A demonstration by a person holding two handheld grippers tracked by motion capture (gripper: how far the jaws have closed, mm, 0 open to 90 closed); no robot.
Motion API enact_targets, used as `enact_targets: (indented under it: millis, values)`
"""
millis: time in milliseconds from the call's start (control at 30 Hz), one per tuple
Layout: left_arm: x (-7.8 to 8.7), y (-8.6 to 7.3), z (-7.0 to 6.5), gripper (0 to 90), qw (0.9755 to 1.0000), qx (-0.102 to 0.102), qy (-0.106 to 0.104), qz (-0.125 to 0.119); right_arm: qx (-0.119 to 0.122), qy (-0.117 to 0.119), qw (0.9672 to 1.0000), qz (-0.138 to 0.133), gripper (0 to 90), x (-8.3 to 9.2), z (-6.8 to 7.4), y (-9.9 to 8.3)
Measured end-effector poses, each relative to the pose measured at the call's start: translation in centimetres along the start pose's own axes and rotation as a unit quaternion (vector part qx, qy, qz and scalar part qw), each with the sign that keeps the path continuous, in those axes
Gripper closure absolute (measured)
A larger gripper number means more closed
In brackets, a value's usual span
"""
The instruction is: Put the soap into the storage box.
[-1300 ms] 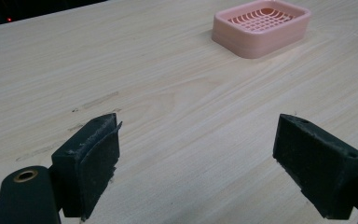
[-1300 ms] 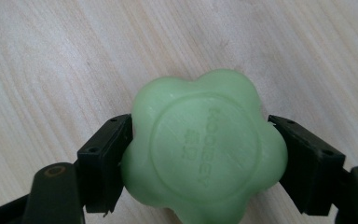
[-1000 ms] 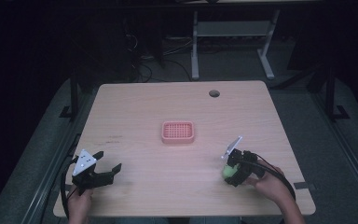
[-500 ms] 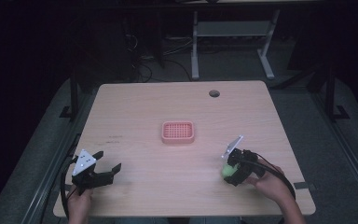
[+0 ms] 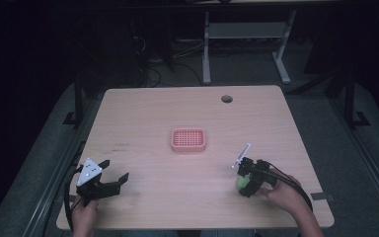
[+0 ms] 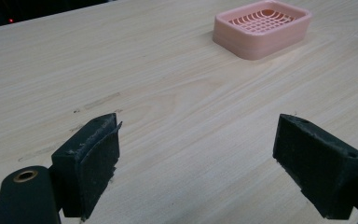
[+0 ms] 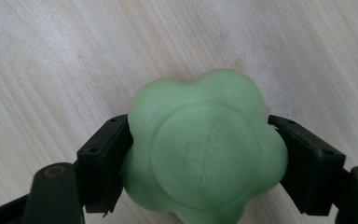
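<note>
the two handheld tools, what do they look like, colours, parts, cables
Both are black. The left tool has two blocky black jaws with flat pads and a brass-coloured rivet at the hinge, and a grey three-cornered plate with dark dots on top. The right tool has the same black jaws and a plate seen edge-on. A black cable trails from each.

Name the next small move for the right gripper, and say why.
Probably lift and carry toward the pink tray. The right gripper is shut on the green soap low over the table, the tray looks empty, and the left gripper sits open.
</note>
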State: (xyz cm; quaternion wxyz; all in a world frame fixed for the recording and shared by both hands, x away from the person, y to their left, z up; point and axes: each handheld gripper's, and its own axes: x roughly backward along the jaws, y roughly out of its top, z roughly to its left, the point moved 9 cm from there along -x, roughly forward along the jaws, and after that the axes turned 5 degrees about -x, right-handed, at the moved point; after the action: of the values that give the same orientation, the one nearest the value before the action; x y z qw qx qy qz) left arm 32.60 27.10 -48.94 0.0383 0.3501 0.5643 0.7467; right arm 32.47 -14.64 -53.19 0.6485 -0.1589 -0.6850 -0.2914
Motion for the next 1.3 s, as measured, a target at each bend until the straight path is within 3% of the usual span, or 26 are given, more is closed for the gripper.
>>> enact_targets:
  millis: [267,400,467,667,833,1300]
  values:
    - [-0.1,0.1,-0.1,14.2,1.0000,0.000,-0.001,-0.002,-0.009,0.002,0.9993,0.037,24.5,-0.2,0.1,0.2]
    - [0.0,0.1,-0.1,14.2,1.0000,0.000,-0.002,-0.004,0.018,0.004,0.9992,0.035,24.8,-0.2,0.1,0.1]
    - [0.0,0.1,-0.1,14.2,1.0000,0.001,-0.001,-0.004,0.027,0.003,0.9993,0.024,24.9,-0.1,0.1,0.2]
    - [0.0,0.1,0.0,14.2,1.0000,0.002,0.000,-0.005,0.027,0.026,0.9993,-0.004,25.0,0.0,0.4,0.4]
    - [0.1,0.1,0.1,14.2,1.0000,0.005,0.001,-0.005,0.034,0.017,0.9989,-0.027,25.0,0.9,0.2,1.5]
    - [0.1,0.1,0.4,14.2,0.9998,0.014,0.006,-0.009,0.046,0.017,0.9970,-0.059,25.1,3.0,-0.3,5.0]
